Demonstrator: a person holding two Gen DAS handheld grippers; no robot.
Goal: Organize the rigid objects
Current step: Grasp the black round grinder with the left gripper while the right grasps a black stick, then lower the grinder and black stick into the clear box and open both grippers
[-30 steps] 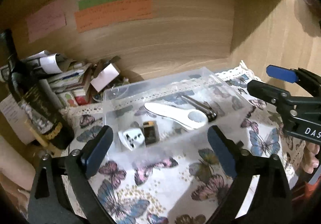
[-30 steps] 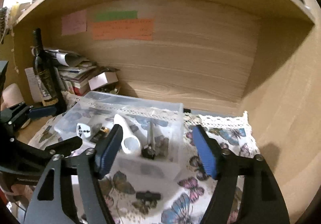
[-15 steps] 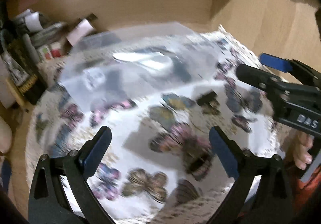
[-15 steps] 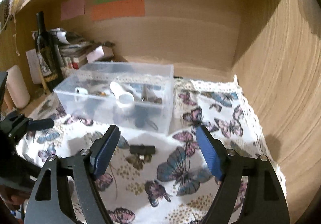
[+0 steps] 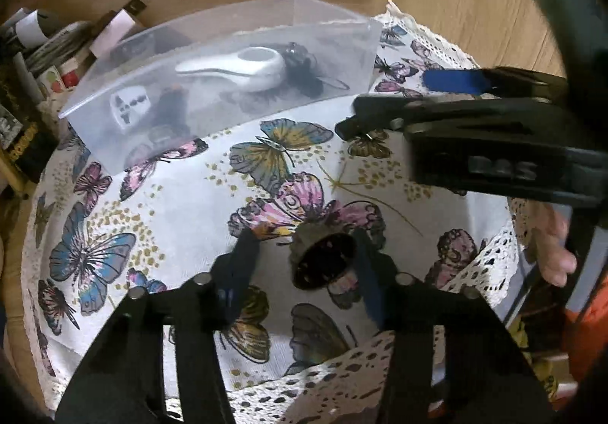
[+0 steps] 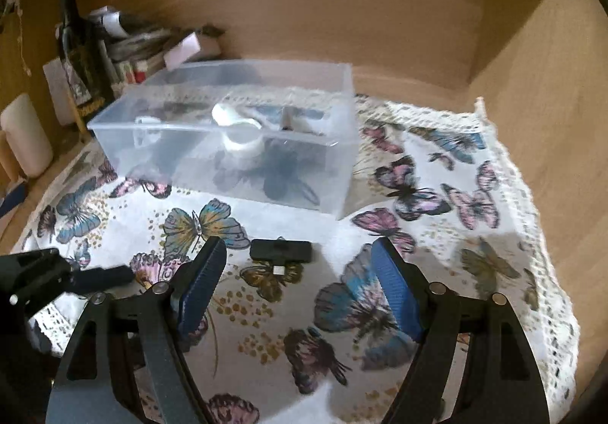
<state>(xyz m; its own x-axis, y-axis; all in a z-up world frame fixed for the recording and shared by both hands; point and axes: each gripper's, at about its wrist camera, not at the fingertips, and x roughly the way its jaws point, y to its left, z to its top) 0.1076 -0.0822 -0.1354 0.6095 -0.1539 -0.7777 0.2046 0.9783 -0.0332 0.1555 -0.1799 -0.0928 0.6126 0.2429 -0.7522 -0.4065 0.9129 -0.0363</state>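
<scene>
A clear plastic box (image 5: 212, 89) (image 6: 235, 150) stands on the butterfly cloth and holds a white opener (image 5: 235, 68), a white plug adapter (image 5: 127, 106) and dark small items. My left gripper (image 5: 304, 245) is open, its fingers on either side of a dark round cap-like object (image 5: 323, 257) on the cloth. My right gripper (image 6: 296, 264) is open just in front of a small black adapter (image 6: 281, 250) lying on the cloth. The right gripper also shows at the right of the left wrist view (image 5: 437, 101).
A dark bottle (image 6: 78, 55), stacked books and papers (image 6: 140, 44) and a white jar (image 6: 24, 135) stand at the back left. Wooden shelf walls close the back and right. The cloth's lace edge (image 6: 524, 196) runs along the right.
Both grippers have drawn back from the box and dropped toward the cloth. The left gripper now straddles the dark round object; the right gripper has come close to the black adapter.
</scene>
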